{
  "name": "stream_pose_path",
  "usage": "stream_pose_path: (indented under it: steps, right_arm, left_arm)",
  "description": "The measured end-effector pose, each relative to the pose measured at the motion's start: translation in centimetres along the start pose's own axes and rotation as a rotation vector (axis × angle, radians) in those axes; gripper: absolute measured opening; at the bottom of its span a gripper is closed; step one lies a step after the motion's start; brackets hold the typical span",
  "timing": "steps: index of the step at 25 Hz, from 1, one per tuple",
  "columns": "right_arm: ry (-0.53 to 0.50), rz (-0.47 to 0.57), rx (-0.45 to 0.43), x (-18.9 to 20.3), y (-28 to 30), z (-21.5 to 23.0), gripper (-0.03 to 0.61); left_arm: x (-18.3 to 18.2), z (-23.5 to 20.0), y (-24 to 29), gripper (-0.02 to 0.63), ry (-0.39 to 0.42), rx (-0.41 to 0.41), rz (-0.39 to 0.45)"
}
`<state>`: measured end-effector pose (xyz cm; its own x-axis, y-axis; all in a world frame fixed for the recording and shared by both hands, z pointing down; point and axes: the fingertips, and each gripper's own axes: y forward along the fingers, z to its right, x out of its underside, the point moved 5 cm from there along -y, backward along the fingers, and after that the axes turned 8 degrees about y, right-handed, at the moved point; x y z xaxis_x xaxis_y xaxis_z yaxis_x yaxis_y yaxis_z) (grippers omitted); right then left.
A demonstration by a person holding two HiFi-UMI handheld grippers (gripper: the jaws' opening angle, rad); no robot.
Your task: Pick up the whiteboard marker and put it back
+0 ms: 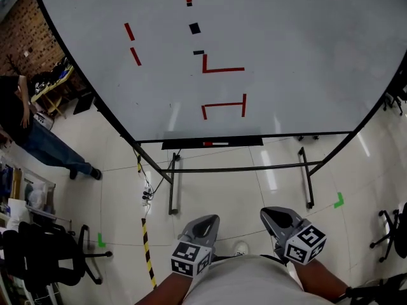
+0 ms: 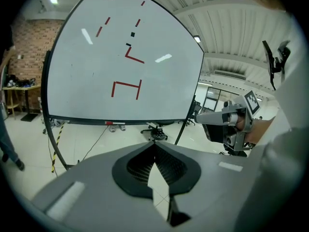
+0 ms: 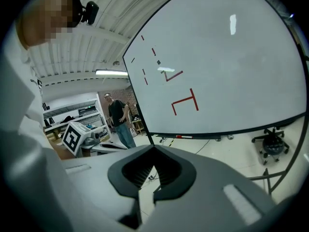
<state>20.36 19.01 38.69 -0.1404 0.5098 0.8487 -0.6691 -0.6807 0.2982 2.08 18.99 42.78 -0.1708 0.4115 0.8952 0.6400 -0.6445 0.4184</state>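
A red and white whiteboard marker (image 1: 216, 143) lies on the black tray (image 1: 184, 145) under the big whiteboard (image 1: 286, 56), which carries red and black marks. Both grippers hang low and close to my body, well short of the board. My left gripper (image 1: 202, 223) is shut with nothing in it, and so is my right gripper (image 1: 278, 217). In the left gripper view the marker (image 2: 115, 123) shows far off beyond the closed left gripper (image 2: 154, 145). The right gripper view has the marker (image 3: 185, 137) past the closed right gripper (image 3: 154, 149).
The whiteboard stands on a black metal frame (image 1: 241, 168) with feet reaching toward me. A person in a black shirt and jeans (image 1: 28, 129) stands at the left. An office chair (image 1: 51, 259) is at lower left, and yellow-black floor tape (image 1: 147, 246) runs beside it.
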Motion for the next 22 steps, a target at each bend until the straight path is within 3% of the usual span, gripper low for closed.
stream_pose_path:
  steps: [10, 22]
  right_arm:
    - [0.016, 0.002, 0.078, 2.1, 1.8, -3.8, 0.002]
    - [0.007, -0.015, 0.117, 3.9, 2.2, -6.8, 0.002]
  left_arm:
    - [-0.8, -3.8, -3.4, 0.015, 0.031, 0.045, -0.007]
    - [0.3, -4.5, -5.1, 0.017, 0.062, 0.101, -0.02]
